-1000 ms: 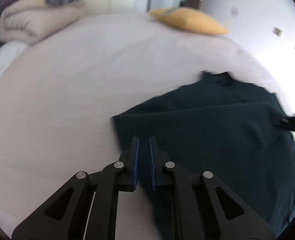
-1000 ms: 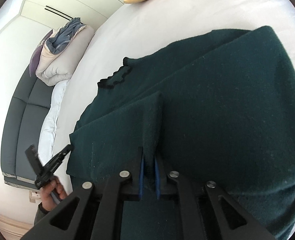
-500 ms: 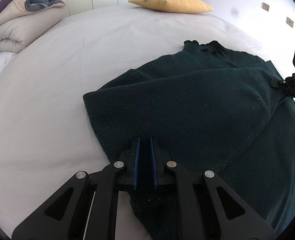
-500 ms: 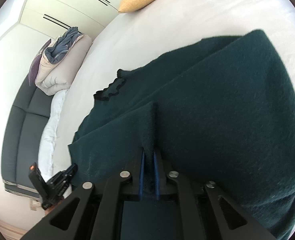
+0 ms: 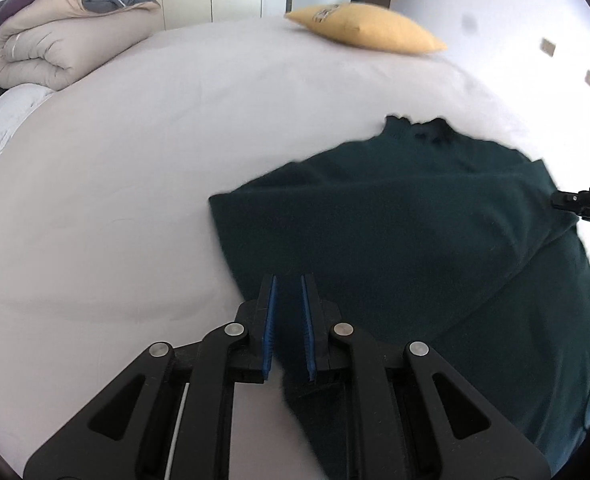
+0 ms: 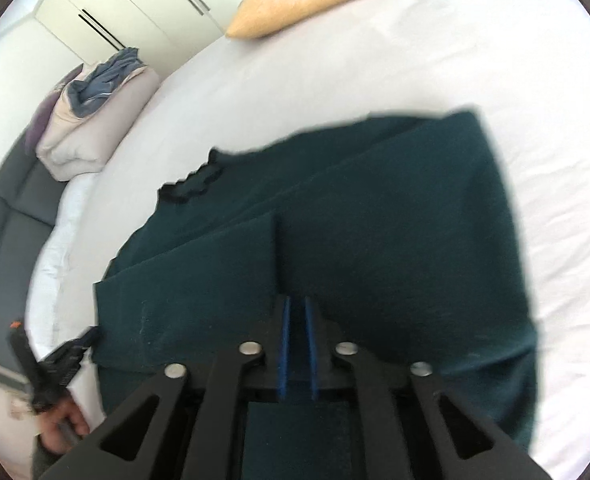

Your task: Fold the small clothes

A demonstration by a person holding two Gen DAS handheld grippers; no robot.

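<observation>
The dark green sweater [image 5: 415,232] lay half-folded on the bed [image 5: 135,160]. Its edge was pinched in the closed jaws of both the left gripper [image 5: 287,280] and the right gripper [image 6: 297,304]. The fold would best be carried level, both corners kept taut. Both grippers were held low, pointing across the garment.

Dark green knit sweater [image 5: 435,240] lay on the white bed, partly folded: one layer doubled over the body, fold edge running toward 2 o'clock in the right wrist view. Scalloped dark collar [image 6: 193,186] at 10 o'clock.
</observation>
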